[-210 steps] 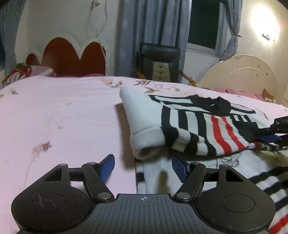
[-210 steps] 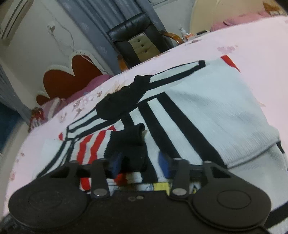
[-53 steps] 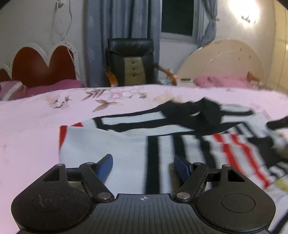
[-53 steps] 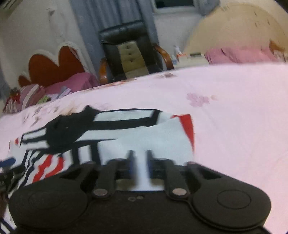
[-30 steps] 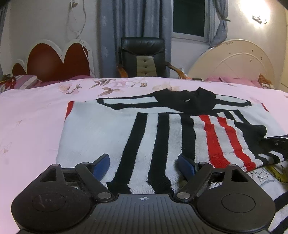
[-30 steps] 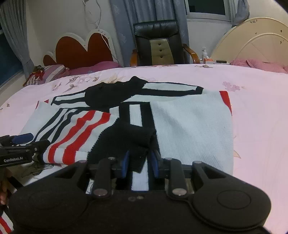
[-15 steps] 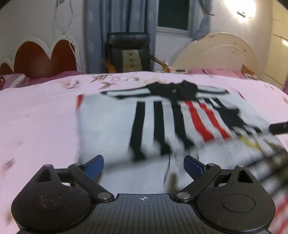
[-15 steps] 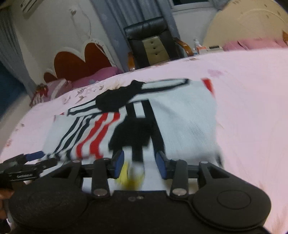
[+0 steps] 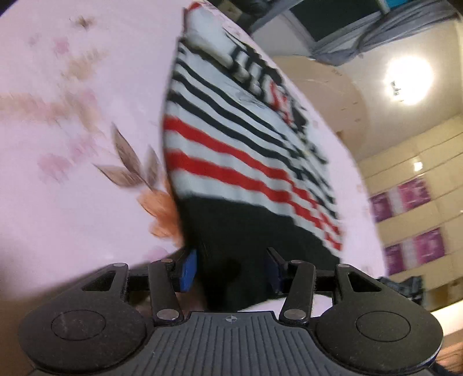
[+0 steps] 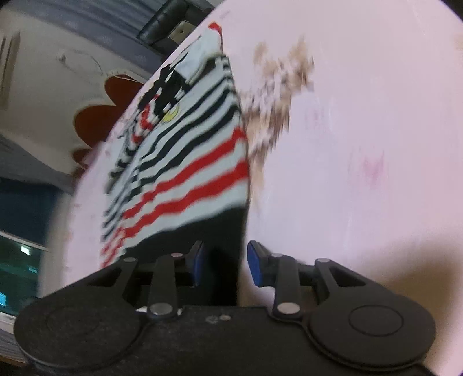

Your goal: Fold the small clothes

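Observation:
A white sweater (image 9: 231,138) with black and red stripes lies flat on the pink floral bedsheet (image 9: 72,202), its sleeves folded in at the far end. Its black hem (image 9: 246,231) is nearest me. My left gripper (image 9: 230,270) sits over the hem's left corner; its jaws are closing with the hem between the blue pads (image 9: 188,269), not clamped. In the right wrist view the sweater (image 10: 185,162) runs away from my right gripper (image 10: 227,264), which sits at the hem's (image 10: 220,231) right corner. Its jaws are closing too, with bare sheet between the hem's edge and the right pad (image 10: 256,267).
Pink sheet (image 10: 361,144) spreads wide on both sides of the sweater. A red heart-shaped headboard (image 10: 115,95) and a black chair (image 10: 170,26) stand beyond the bed. A cream headboard (image 9: 327,86), a wall lamp (image 9: 408,78) and cream cabinets (image 9: 405,199) lie on the other side.
Both grippers swung from the folded upper part to the sweater's black hem, and both views rolled and blurred. The left jaws narrowed markedly; the right jaws narrowed a little.

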### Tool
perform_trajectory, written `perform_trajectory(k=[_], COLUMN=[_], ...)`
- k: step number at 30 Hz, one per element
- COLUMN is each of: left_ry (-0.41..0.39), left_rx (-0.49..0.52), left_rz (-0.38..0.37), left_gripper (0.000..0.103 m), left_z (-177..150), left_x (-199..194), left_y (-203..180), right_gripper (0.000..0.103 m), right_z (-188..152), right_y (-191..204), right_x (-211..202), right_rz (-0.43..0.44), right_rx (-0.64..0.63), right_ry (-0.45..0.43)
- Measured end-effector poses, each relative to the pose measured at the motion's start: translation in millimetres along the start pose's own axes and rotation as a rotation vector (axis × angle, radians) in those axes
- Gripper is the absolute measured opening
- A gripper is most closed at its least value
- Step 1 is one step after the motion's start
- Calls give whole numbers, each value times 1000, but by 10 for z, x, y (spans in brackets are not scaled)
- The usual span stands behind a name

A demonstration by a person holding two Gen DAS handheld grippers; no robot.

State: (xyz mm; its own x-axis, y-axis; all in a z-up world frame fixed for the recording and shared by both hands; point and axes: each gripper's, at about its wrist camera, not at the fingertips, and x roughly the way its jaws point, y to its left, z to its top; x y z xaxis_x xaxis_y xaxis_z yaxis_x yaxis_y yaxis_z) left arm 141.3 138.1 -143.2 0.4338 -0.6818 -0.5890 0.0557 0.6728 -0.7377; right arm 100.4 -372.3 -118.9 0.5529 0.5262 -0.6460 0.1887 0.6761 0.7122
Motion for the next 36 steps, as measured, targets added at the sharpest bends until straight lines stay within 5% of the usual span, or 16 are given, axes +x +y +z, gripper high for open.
perform_trajectory(k=[5, 6, 7, 8, 11, 16, 21, 28, 36], left_ry=[-11, -14, -11, -4, -13, -201, -72, -193, -393], left_rx=[-60, -50, -38, -29, 0, 18, 81, 16, 65], left_rz=[-84, -89, -74, -44, -26, -65, 78, -6, -75], left_gripper=[50, 41, 18, 5, 5, 5, 5, 5, 5], left_z=[21, 42, 67, 85, 84, 73, 74, 277, 998], left_x=[210, 250, 294, 328, 296, -351, -9, -53, -322], left_y=[46, 40, 33, 27, -10, -136, -14, -167, -460], right_gripper=[31, 26, 21, 6, 6, 6, 6, 6, 6], right_z=[-50, -27, -2, 12, 29, 21, 42, 284, 918], right_y=[33, 37, 52, 68, 177, 405, 297, 555, 942], right_x=[145, 190, 243, 293, 354, -171, -19, 110, 9], right_rz=[65, 73, 75, 65, 23, 101, 27, 58, 113], right_rx=[39, 47, 44, 31, -44, -143, -135, -126, -155], right_ry=[0, 1, 7, 15, 19, -97, -38, -116, -309])
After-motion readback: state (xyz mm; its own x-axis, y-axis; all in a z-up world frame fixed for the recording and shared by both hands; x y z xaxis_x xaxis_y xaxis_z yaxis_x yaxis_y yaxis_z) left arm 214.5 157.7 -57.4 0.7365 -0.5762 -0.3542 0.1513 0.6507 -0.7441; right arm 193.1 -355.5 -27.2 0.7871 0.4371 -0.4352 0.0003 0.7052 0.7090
